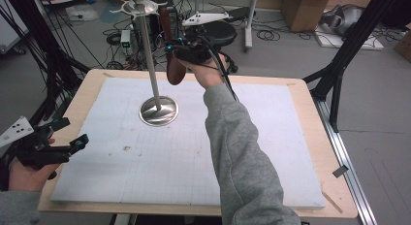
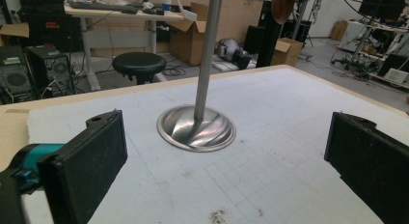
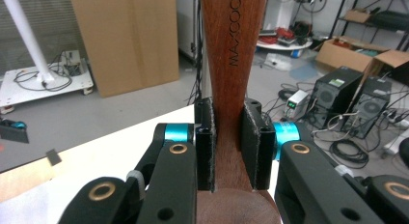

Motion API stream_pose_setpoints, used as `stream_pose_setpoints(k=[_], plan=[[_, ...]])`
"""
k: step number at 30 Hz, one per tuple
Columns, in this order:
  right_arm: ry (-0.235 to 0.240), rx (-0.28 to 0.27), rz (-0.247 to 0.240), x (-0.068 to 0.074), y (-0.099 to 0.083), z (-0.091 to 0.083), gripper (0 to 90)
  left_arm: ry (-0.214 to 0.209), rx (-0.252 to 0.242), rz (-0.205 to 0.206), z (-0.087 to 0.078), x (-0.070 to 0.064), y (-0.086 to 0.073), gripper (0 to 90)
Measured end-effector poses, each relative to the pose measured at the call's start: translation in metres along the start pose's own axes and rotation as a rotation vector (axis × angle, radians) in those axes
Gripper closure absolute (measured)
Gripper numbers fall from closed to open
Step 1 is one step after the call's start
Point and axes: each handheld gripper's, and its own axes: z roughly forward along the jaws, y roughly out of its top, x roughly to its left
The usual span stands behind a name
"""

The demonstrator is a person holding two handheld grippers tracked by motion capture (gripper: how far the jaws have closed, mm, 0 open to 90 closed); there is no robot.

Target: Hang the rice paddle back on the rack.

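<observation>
Dark reddish wood is what's clamped between the jaws of the right gripper: a wooden utensil, pinched at its narrow neck, handle stamped "MAXCOOK". In the high view it's held up in the air by the right gripper, close beside the pole of the steel hanging stand, near the hooks at the top. The stand's round base is parked on the white gridded mat. The left gripper is kept low at the mat's near left corner, jaws wide apart, nothing between them.
</observation>
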Motion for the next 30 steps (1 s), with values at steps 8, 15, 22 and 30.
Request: stream_pose_setpoints(k=[8, 15, 22, 30], plan=[[-0.014, 0.005, -0.005, 0.000, -0.001, 0.002, 77.4, 0.013, 0.006, -0.007, -0.002, 0.004, -0.003, 1.7], [-0.016, 0.009, -0.005, 0.001, -0.001, 0.005, 77.4, 0.015, 0.004, -0.003, -0.003, 0.003, -0.003, 1.7], [-0.031, 0.000, -0.005, 0.001, -0.002, 0.009, 77.4, 0.024, 0.015, 0.006, -0.004, 0.004, -0.004, 1.7], [-0.038, -0.001, -0.012, 0.003, -0.002, 0.013, 77.4, 0.025, 0.012, 0.004, -0.005, 0.004, -0.003, 1.7]])
